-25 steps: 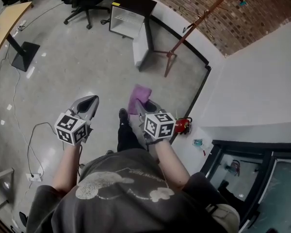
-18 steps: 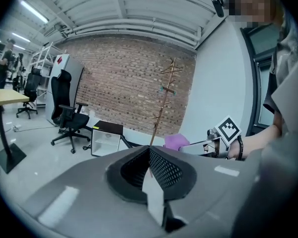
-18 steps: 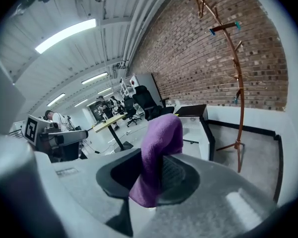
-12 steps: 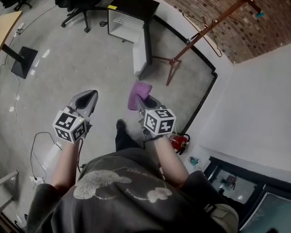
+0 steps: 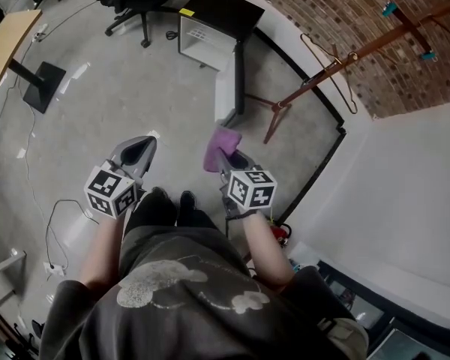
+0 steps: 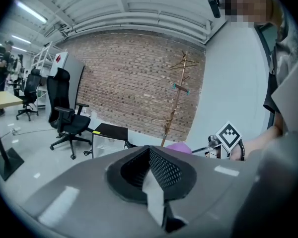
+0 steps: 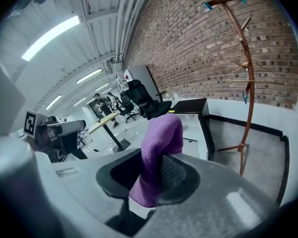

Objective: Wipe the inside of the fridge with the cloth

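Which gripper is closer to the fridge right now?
Right. The right gripper, shut on the cloth, is lined up with the open fridge, short of it; the left gripper is farther off to the side.

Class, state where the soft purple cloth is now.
Head view, centre: the soft purple cloth is clamped in the right gripper, short of the open white mini fridge.

purple cloth (image 5: pixel 220 145): fluffy, bunched up, pinched in right gripper (image 5: pixel 231 162) jaws, top end poking up and flopping over. mini fridge (image 5: pixel 210 28): white box, black top, on floor by brick wall, door (image 5: pixel 226 88) swung wide open, well apart from cloth.
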`<state>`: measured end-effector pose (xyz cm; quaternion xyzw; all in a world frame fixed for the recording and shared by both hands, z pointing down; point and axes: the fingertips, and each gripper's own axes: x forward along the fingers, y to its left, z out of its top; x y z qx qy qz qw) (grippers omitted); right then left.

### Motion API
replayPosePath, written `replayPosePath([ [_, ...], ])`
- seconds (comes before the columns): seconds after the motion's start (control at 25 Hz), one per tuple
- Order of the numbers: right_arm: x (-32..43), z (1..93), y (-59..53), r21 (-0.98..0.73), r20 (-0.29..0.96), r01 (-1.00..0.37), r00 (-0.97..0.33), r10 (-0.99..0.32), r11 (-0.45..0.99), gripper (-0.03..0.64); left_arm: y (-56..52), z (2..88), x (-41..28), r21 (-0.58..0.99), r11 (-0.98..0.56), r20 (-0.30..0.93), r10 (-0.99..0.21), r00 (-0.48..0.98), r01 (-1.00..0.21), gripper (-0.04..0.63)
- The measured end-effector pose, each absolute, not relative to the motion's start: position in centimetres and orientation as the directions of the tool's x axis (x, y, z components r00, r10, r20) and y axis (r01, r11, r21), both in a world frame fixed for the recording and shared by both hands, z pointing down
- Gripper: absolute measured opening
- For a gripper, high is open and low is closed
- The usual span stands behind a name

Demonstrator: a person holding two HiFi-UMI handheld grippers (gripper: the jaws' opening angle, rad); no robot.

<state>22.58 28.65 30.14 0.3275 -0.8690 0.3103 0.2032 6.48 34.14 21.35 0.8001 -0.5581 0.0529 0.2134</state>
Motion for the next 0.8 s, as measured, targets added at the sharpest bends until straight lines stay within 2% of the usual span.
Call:
replayPosePath([
  [0.36,20.0,31.2,23.5,-0.387,0.578,-0.730,-0.668,-0.469,0.564,0.074,28.7,23.3,2.4,0.304,-0.290,0.327,-0.863,0.386,-0.907,0.017],
  [0.8,13.5,31.0,11.8,-0.353,0.579,-0.808,-0.585,-0.568,0.472,0.074,15.4,24.1,-3.8,0.325,-0.429,0.294,-0.801,0.522,-0.842,0.017],
])
